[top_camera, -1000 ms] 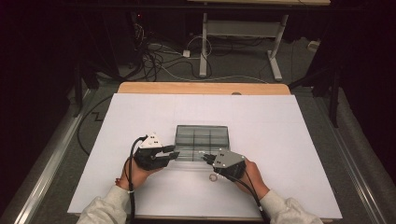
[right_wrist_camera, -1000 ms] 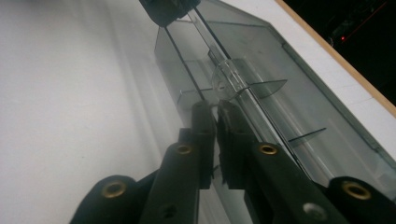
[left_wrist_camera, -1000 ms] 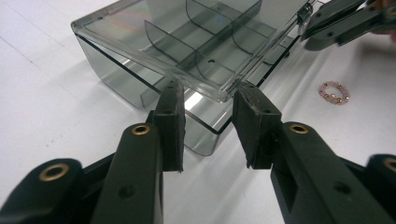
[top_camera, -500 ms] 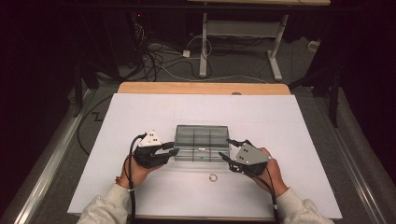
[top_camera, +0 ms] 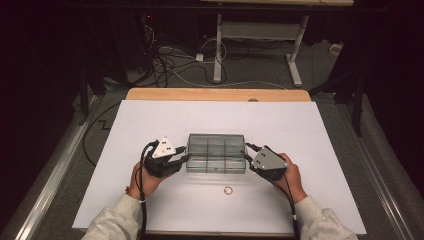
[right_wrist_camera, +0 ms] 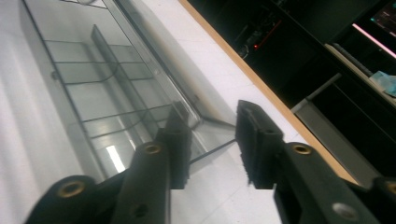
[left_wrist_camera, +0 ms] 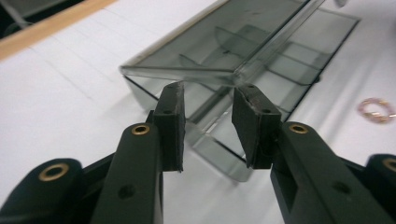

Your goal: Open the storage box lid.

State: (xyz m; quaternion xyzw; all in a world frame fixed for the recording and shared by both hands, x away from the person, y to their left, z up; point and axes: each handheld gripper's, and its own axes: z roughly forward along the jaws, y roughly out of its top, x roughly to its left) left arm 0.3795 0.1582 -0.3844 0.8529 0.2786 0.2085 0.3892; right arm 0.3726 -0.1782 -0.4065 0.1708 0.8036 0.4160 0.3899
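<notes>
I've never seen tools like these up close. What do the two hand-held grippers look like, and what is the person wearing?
Each gripper, left and right, is black with a grey three-cornered plate on top and a black cable trailing back along the forearm. Their jaws are black bars with brass-coloured rivets and flat dark pads. The sleeves are pale grey.

Lab: floor cables (top_camera: 170,60), dark equipment desk frame (top_camera: 255,45).

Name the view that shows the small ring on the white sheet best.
The high view: the ring lies whole on the white sheet, in front of the clear compartment box and apart from it. The left gripper view catches the ring blurred at its right edge.
</notes>
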